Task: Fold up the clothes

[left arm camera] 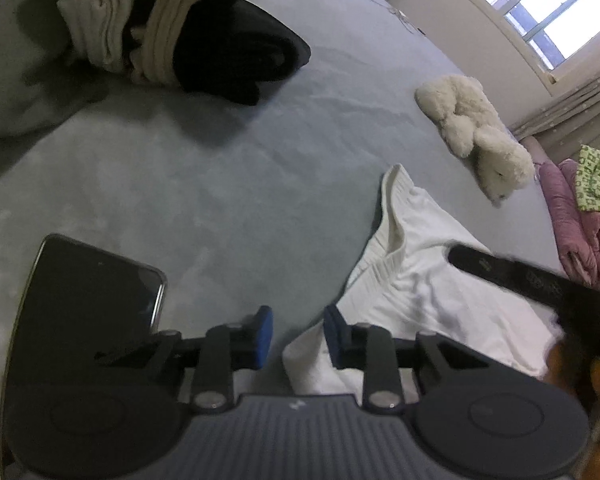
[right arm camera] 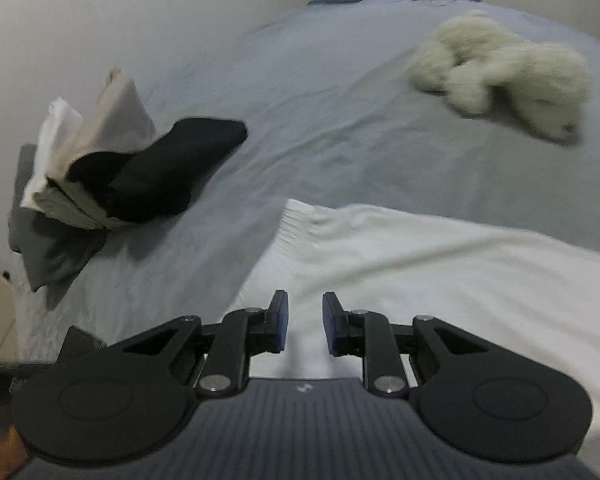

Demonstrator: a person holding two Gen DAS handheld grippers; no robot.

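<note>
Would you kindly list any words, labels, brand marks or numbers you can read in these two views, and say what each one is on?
No text can be read in either view.
Right gripper: pale markings on its black arm, too blurred to read.
Left gripper: a small white emblem on its grey body, a mark, not letters.
The right wrist view shows the same kind of emblem on its own gripper body.
Phone: screen dark, nothing shown.

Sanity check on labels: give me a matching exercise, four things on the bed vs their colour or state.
Things:
1. garment under the grippers
2. plush toy
3. phone
4. clothes pile

Descriptions:
A. dark screen, lying flat
B. cream and fluffy, lying alone
C. white, spread out, ribbed hem
D. folded, black and beige mixed

Pairs: 1-C, 2-B, 3-A, 4-D
</note>
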